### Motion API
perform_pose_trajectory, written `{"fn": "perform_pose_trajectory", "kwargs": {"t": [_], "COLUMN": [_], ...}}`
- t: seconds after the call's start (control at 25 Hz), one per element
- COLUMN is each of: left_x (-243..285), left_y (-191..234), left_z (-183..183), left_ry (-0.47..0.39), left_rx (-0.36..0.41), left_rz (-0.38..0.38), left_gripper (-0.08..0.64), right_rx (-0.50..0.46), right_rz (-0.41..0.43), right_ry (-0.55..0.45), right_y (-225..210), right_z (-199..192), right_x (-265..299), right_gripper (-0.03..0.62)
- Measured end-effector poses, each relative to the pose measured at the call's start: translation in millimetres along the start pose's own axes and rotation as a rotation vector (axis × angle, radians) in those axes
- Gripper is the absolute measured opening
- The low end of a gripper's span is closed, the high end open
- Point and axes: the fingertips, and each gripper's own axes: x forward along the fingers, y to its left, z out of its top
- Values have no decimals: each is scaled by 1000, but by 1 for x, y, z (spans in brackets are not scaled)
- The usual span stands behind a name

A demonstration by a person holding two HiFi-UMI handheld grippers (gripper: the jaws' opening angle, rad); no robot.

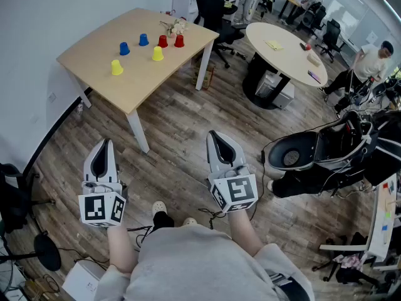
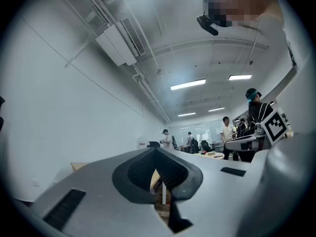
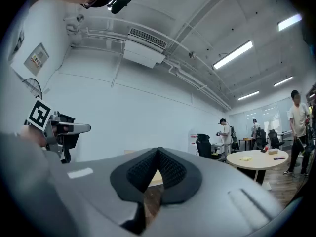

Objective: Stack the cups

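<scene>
Six small cups stand upside down on the light wooden table (image 1: 100, 42), far ahead of me in the head view: two blue cups (image 1: 124, 48) (image 1: 143, 39), two red cups (image 1: 163, 41) (image 1: 179, 41) and two yellow cups (image 1: 157, 53) (image 1: 116, 67). All stand apart, none stacked. My left gripper (image 1: 105, 142) and right gripper (image 1: 213, 133) hover over the wooden floor, well short of the table. Both are shut with nothing in them. In the left gripper view the left gripper (image 2: 157, 149) has its jaws together, and so does the right gripper (image 3: 158, 150) in the right gripper view.
A small bunch of flowers (image 1: 174, 26) lies at the table's far edge. A round white table (image 1: 282, 49) and office chairs (image 1: 213, 8) stand behind. A black chair (image 1: 313, 155) sits close on my right. A wall runs along the left. People are at the far back.
</scene>
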Motion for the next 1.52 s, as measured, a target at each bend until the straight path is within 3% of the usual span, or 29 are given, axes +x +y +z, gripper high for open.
{"fn": "perform_pose_trajectory", "kwargs": {"t": [0.6, 1.08, 1.52], "left_x": [44, 100, 152], "left_y": [31, 95, 138], "left_z": [1, -4, -31], "left_ry": [7, -6, 17], "left_rx": [16, 12, -32], "left_rz": [-48, -88, -127], "left_gripper": [8, 8, 8], "right_rx": [16, 25, 9], "right_rz": [-30, -64, -90], "right_ry": [-12, -30, 11], "right_y": [1, 16, 24], "right_z": [-1, -6, -25], "right_x": [51, 128, 183], "right_gripper": [12, 12, 12]}}
